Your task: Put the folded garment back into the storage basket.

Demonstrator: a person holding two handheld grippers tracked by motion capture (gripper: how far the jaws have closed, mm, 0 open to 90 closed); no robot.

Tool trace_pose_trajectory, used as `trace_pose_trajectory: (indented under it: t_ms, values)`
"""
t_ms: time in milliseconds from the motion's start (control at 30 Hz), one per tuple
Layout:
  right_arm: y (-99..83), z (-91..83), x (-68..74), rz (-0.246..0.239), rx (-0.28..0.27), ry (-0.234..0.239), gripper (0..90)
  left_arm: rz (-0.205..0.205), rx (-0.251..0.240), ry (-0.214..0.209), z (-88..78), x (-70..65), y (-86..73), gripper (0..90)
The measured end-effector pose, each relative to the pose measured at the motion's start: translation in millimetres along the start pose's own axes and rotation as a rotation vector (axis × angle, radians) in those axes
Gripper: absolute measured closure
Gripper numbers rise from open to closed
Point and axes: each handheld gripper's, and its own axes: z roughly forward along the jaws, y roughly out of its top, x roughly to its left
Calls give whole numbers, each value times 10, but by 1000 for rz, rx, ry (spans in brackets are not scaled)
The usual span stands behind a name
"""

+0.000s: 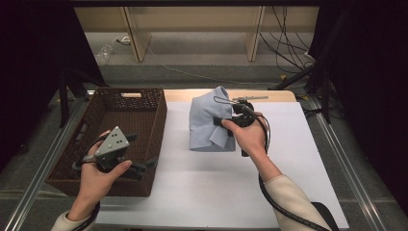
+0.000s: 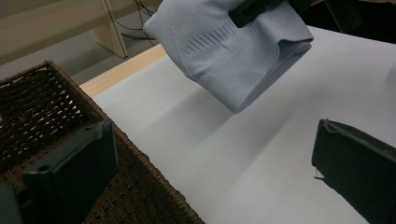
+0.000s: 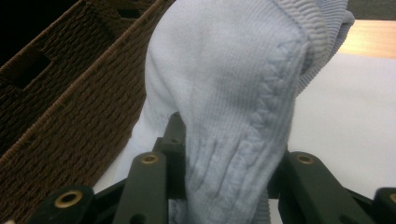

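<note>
High view: we're above the near edge, looking forward and down over the whole white table, floor and wall beyond. Left gripper view: we're low over the wicker basket at the left, facing right and far across the table, close to its rim. Right gripper view: we're tight behind the light blue knit garment, facing left toward the basket. All three share the garment and the basket's right wall.
</note>
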Motion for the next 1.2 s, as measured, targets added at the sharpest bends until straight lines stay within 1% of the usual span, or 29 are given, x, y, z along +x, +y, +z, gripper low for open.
trace_pose_trajectory:
  t_ms: [1200]
  values:
    - [52,62,119,-17,-4,18,644,1,0,-2,-1,-5,5,0]
